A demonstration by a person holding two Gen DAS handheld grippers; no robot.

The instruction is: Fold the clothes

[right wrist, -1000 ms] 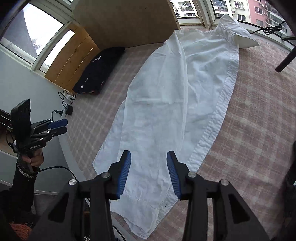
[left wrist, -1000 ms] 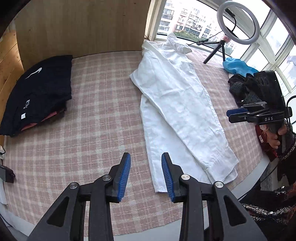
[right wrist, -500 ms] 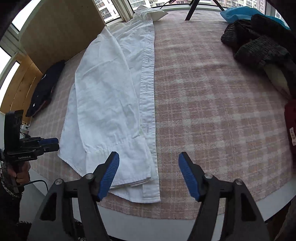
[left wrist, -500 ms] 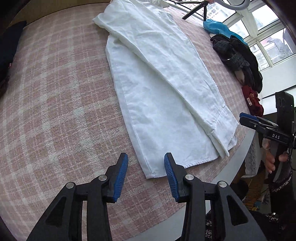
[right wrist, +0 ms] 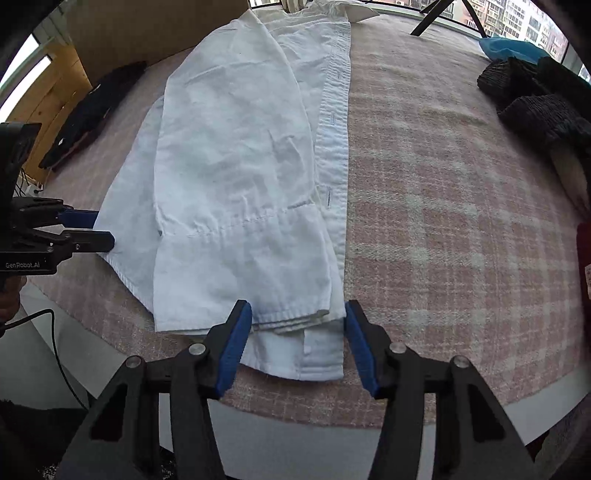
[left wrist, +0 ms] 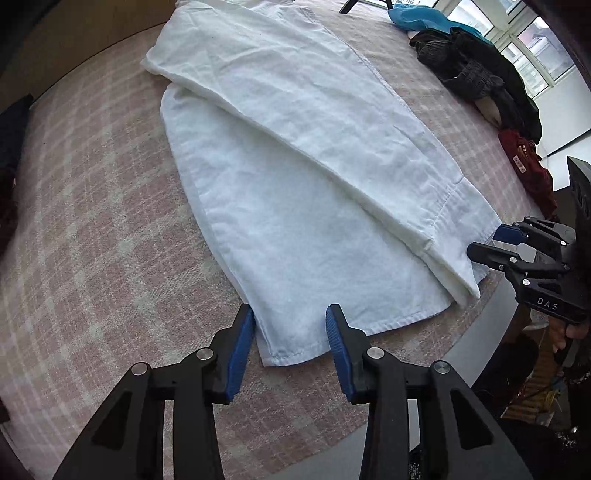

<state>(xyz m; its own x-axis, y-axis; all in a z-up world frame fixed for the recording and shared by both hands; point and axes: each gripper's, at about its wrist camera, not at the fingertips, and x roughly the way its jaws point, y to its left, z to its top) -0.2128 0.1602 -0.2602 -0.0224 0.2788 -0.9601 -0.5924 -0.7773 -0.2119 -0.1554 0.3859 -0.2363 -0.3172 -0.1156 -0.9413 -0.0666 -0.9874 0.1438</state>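
A dark folded garment [right wrist: 92, 110] lies at the far left of the table [right wrist: 424, 206], which is covered in a pink plaid cloth, beside a wooden wall panel. The left claw [left wrist: 290, 328] is released, its blue-padded fingers [left wrist: 240, 347] spread to either side of the near left corner of the white shirt [left wrist: 295, 166], low over the hem; the pictures do not settle whether the pads touch the fabric. The shirt lies lengthwise down the middle of the table, collar toward the window, with one sleeve folded diagonally over its body and the cuff near the bottom edge. The right claw [right wrist: 299, 325] is released as well, its fingers straddling the near right corner where the cuff and the button placket overlap, close to the table's front edge. From each wrist view the other claw shows at the side, level with the hem. Right of the shirt the plaid cloth is bare, then a heap of dark knitwear [right wrist: 532, 99] sits at the far right, with a blue garment [left wrist: 417, 18] behind it and a red one [left wrist: 524, 166] nearer the edge.
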